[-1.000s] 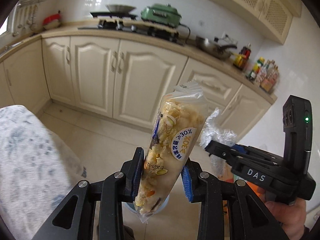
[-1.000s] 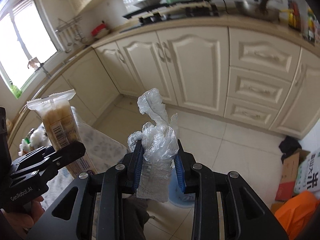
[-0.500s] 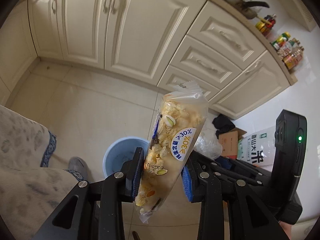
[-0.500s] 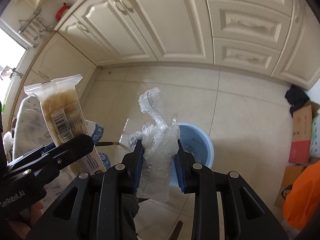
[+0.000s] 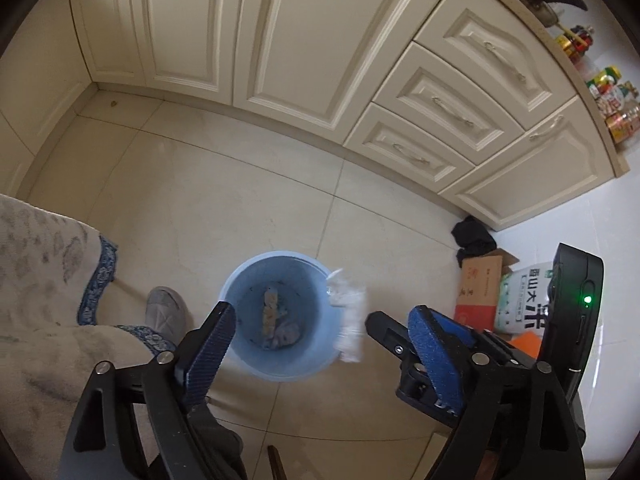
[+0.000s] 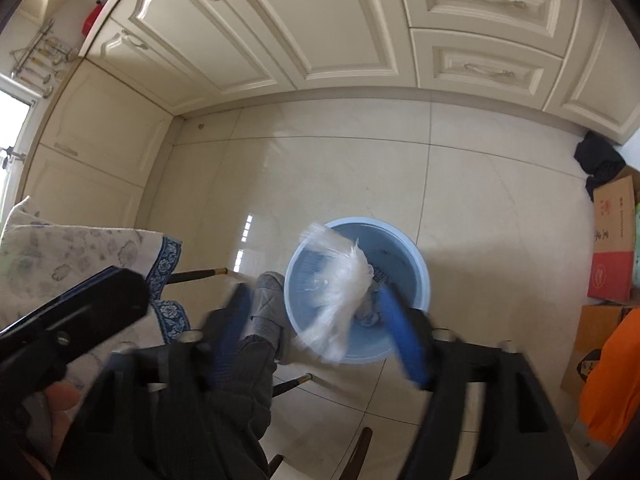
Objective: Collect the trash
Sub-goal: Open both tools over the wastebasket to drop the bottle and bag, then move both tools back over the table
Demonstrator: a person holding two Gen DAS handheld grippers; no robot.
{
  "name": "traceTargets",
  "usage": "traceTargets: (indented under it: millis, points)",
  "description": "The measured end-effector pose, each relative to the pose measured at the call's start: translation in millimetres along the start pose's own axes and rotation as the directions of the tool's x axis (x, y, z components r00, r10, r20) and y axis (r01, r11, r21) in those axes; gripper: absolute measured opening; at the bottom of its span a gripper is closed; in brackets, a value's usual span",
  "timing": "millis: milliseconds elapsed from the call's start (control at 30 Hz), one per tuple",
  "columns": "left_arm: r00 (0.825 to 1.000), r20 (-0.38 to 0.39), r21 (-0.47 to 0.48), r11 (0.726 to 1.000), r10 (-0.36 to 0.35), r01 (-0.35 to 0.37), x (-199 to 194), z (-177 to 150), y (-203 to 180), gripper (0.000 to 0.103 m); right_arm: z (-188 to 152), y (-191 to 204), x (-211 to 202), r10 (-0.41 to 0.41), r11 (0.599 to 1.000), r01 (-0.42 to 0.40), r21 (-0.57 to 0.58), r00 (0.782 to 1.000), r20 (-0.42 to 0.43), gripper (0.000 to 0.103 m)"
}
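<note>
- Here, in the left wrist view, the left gripper (image 5: 320, 336) points steeply down over the blue trash bucket (image 5: 288, 364) on the tiled floor. Its fingers (image 5: 208, 352) have just been opening and stand wide apart with nothing between them. The snack packet (image 5: 270, 312) lies inside the bucket. The right gripper (image 5: 400, 340) sits just beside it, and the clear plastic wrap (image 5: 348, 320) shows blurred by the bucket's right rim.
- In the right wrist view, the right gripper (image 6: 316, 332) also aims down. Its fingers (image 6: 404, 340) have just been opening; the plastic wrap (image 6: 340, 292) is blurred and loose between them, above the bucket (image 6: 416, 280). This view alone shows a grey slipper (image 6: 264, 304) against the bucket, and cardboard boxes (image 6: 612, 248) at the right.
</note>
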State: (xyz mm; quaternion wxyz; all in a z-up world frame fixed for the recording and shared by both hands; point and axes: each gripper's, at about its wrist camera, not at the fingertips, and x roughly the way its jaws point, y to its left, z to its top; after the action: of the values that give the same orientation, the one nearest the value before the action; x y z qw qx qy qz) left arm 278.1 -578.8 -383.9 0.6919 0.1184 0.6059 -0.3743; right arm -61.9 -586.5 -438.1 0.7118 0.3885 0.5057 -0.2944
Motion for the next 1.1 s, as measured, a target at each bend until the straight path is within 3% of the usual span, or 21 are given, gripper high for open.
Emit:
traceTargets:
  millis: [33,67,200,367,600,700,800,900,1100]
  points:
    - [1.000,0.006,0.002,1.000,0.012,-0.012,2,-4,-4,0.092,-1,-2,1,0.005,1.000,-0.005,0.017,1.000,0.003,0.100]
    - [1.000,0.014,0.002,1.000,0.026,-0.026,-1,-4,-5,0.094,-2,-5,1,0.009,0.999,-0.009,0.035,1.000,0.003,0.103]
    - [0.998,0.029,0.010,0.998,0.064,-0.064,-17,-21,-11,0.097,-6,-10,-3,-0.027,0.997,0.027,0.072,1.000,0.003,0.103]
    - [0.997,0.057,0.028,0.998,0.058,-0.060,-42,-38,-19,0.097,-10,-9,-15,-0.040,0.996,0.039,0.079,0.999,0.019,0.103]
    - [0.986,0.168,0.057,0.998,0.009,-0.018,-111,-71,-23,0.097,-19,18,-64,-0.046,0.998,0.042,0.040,0.993,0.112,0.103]
    - [0.973,0.229,0.068,0.998,0.000,-0.016,-145,-89,-20,0.097,-22,37,-88,-0.031,1.000,0.030,0.009,0.987,0.159,0.103]
    - [0.954,0.300,0.067,0.997,0.012,-0.033,-183,-114,-12,0.098,-26,60,-112,-0.019,0.999,0.025,-0.027,0.978,0.208,0.103]
    - [0.923,0.382,0.043,0.997,0.036,-0.057,-226,-142,5,0.098,-31,89,-139,-0.002,0.997,0.023,-0.074,0.964,0.265,0.103]
    - [0.836,0.535,-0.033,0.991,0.125,-0.127,-308,-207,39,0.100,-47,165,-186,0.066,0.975,0.014,-0.220,0.934,0.351,0.103]
